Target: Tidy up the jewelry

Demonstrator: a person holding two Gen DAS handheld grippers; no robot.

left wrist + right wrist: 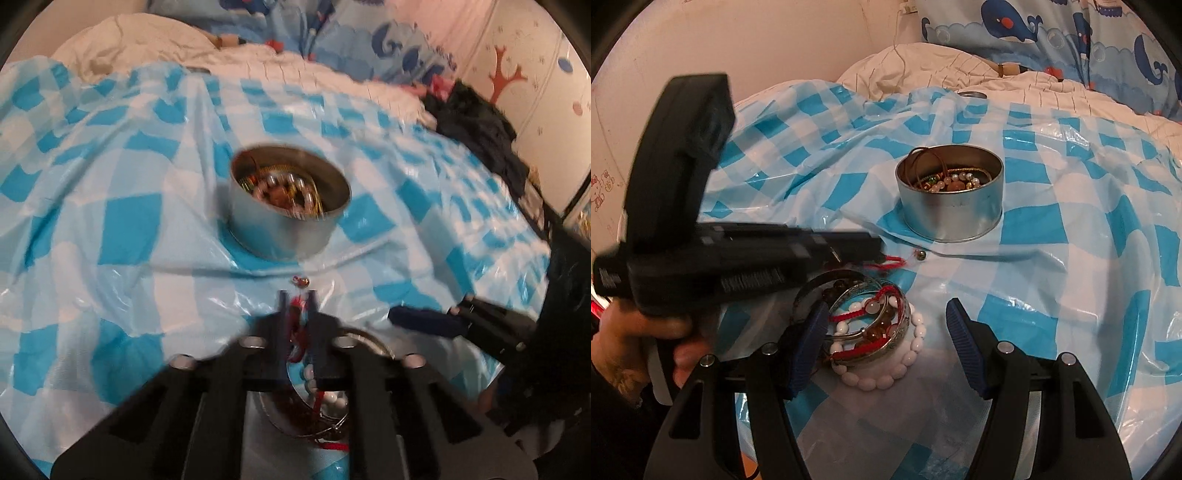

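Left wrist: left gripper [297, 295] pinches red cord [300, 325].

Both wrist cameras look forward and downward over the blue-and-white checked plastic sheet [122, 229] toward the round silver metal tin [286, 218], the left near and directly facing it, the right from farther back, slightly rightward.
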